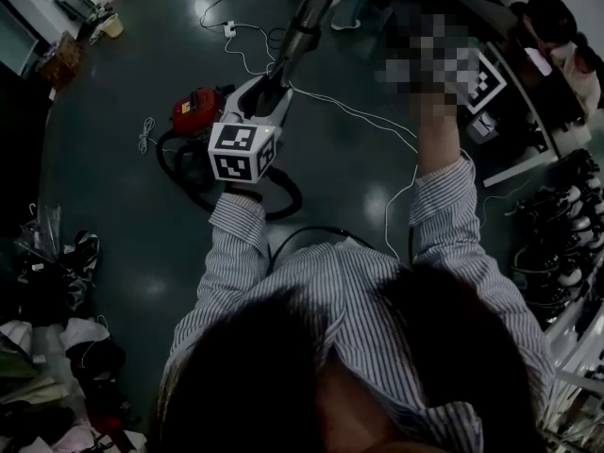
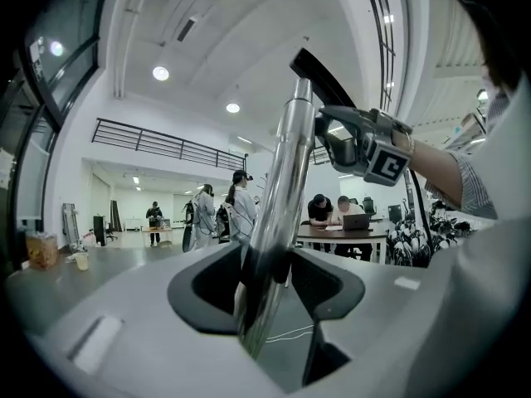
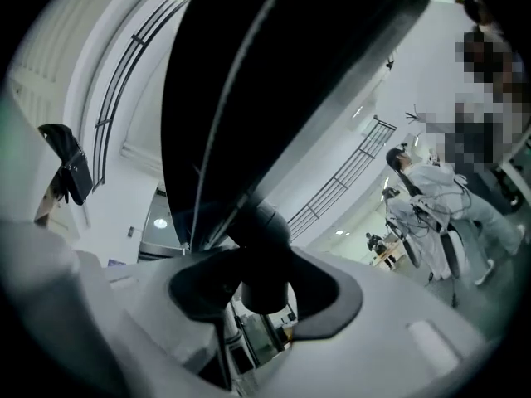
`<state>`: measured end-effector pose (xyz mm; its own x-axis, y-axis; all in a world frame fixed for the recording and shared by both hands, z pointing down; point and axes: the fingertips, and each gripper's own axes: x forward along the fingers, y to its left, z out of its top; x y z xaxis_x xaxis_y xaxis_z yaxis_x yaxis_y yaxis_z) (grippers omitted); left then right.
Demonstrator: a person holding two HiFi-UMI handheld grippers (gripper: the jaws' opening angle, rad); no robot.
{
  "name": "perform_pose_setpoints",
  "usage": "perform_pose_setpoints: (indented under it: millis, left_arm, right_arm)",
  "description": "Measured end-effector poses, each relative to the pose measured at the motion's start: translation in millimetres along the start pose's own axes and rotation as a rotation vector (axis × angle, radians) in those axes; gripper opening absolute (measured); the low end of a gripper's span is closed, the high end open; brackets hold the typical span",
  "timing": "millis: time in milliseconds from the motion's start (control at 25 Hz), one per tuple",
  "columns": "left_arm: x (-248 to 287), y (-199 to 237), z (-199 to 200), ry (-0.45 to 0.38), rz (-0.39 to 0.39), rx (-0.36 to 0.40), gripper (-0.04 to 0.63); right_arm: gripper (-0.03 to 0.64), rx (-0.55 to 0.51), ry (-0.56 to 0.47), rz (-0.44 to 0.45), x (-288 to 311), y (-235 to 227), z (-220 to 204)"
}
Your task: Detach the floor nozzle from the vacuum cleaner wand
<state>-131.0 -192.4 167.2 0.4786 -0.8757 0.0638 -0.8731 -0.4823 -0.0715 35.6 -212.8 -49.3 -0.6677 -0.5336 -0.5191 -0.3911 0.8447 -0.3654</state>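
The red vacuum cleaner (image 1: 193, 109) and its looped black hose (image 1: 283, 201) sit on the floor at about ten o'clock from my left hand in the head view. From there the chrome wand (image 1: 300, 26) rises toward twelve o'clock, so the whole tube is in the air and slanting. The floor nozzle (image 3: 274, 81) is at the wand's raised far end. It fills the upper half of the right gripper view as a broad dark slab, with its round black neck (image 3: 261, 255) dropping to six o'clock. My left tongs (image 2: 265, 284) are clamped on the wand, the chrome tube pinched between the pads. My right tongs (image 3: 261, 280) are closed around the nozzle's neck, standing wide because the neck is thick. As I judge it, the step in hand is the separation itself. I want the left grip firm as the anchor, and the right should pull straight along the tube's line. A small twist may help if the joint binds, but levering sideways would bend it. I cannot see a release catch in any view, so I would expect a friction fit and watch for sudden give. No brand, label or lettering is readable anywhere. The marker cubes (image 1: 243, 151) carry only black-and-white square patterns.
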Motion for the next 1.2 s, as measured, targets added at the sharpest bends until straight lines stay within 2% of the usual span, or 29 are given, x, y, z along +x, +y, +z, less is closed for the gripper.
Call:
perform_pose_setpoints:
  millis: [120, 360, 560, 720, 800, 960, 1200]
  left_arm:
    - [-3, 5, 2, -0.008, 0.014, -0.016, 0.196]
    - [-16, 20, -1, -0.013, 0.069, -0.046, 0.198]
    - [-29, 37, -12, -0.003, 0.136, -0.079, 0.200]
    - [-37, 42, -14, -0.009, 0.169, -0.112, 0.202]
    - [-37, 43, -13, -0.005, 0.177, -0.123, 0.202]
    - [-36, 47, -2, -0.003, 0.162, -0.103, 0.202]
    - [-40, 51, 13, -0.018, 0.172, -0.082, 0.202]
  right_arm:
    - [0.178, 0.058, -0.013, -0.030, -11, -13, -12]
    - [0.178, 0.091, 0.030, -0.092, -35, -35, -41]
    - [0.178, 0.053, 0.058, -0.163, -53, -48, -56]
    - [0.178, -0.010, 0.180, -0.253, -63, -55, -94]
    - [0.178, -0.004, 0.228, -0.257, -68, -57, -112]
    - [0.178, 0.045, 0.260, -0.250, -75, -58, -135]
    - [0.178, 0.076, 0.275, -0.243, -76, -54, -145]
